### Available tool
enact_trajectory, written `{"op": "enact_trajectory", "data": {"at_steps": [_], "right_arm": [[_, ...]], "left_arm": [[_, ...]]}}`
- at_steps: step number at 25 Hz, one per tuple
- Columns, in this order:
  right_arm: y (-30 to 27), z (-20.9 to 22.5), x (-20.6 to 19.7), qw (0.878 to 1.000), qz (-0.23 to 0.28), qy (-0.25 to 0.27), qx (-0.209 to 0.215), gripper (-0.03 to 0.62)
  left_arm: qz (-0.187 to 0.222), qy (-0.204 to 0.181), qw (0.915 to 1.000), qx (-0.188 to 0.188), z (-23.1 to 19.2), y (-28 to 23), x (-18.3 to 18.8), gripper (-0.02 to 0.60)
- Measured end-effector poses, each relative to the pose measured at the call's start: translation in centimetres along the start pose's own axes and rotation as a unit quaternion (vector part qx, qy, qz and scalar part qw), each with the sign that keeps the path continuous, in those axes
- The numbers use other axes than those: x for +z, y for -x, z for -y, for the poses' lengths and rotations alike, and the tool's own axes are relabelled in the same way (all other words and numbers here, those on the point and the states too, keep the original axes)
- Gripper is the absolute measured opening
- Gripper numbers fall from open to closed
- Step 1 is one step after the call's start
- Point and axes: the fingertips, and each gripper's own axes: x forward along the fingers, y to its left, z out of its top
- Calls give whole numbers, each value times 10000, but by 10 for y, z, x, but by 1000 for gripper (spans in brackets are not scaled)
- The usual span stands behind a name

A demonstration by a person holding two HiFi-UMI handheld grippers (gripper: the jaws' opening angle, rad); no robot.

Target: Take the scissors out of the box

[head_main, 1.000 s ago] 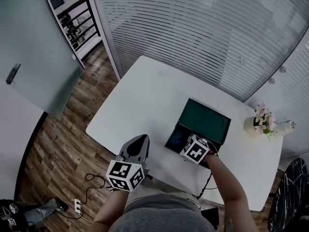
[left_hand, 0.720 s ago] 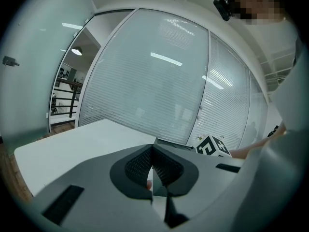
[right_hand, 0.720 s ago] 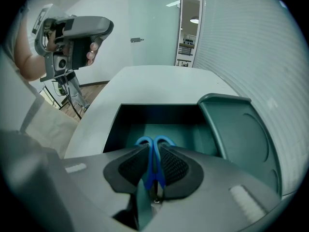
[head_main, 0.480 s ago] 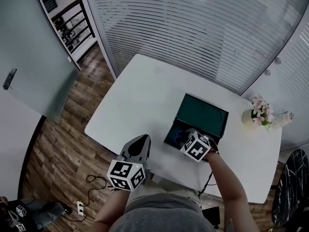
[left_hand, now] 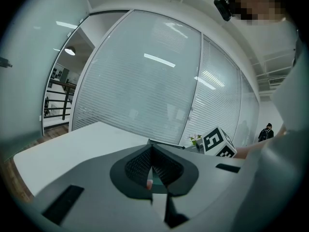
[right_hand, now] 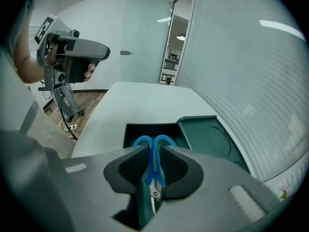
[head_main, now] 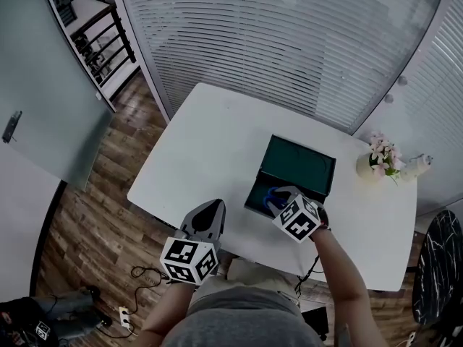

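Observation:
Blue-handled scissors point(right_hand: 163, 141) sit upright between the pads of my right gripper point(right_hand: 153, 151), handles pointing away and the blades back toward the camera. The jaws are closing on them. In the head view the right gripper point(head_main: 281, 198) holds the scissors point(head_main: 273, 195) just above the open dark green box point(head_main: 255, 202), whose lid point(head_main: 298, 166) lies flat behind it. The box point(right_hand: 145, 129) appears hollow below the handles. My left gripper point(head_main: 206, 217) hovers over the table's near edge, left of the box, shut on nothing point(left_hand: 152, 153).
The white table point(head_main: 217, 139) carries a small vase of flowers point(head_main: 379, 157) at its far right corner. Glass walls with blinds stand behind it. Wooden floor with a cable and power strip point(head_main: 123, 313) lies to the left.
My right gripper has lifted, bringing the blue scissors up out of the box. The left gripper has stayed at the table's near edge.

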Motion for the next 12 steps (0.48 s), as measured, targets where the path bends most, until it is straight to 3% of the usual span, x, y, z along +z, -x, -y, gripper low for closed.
{"op": "enact_trajectory", "data": {"at_steps": [12], "right_arm": [[46,-9,14,9911,692,-409,-1058,82]], "left_arm": [[32,-242,9989,-410,24,40,-2,6]]}}
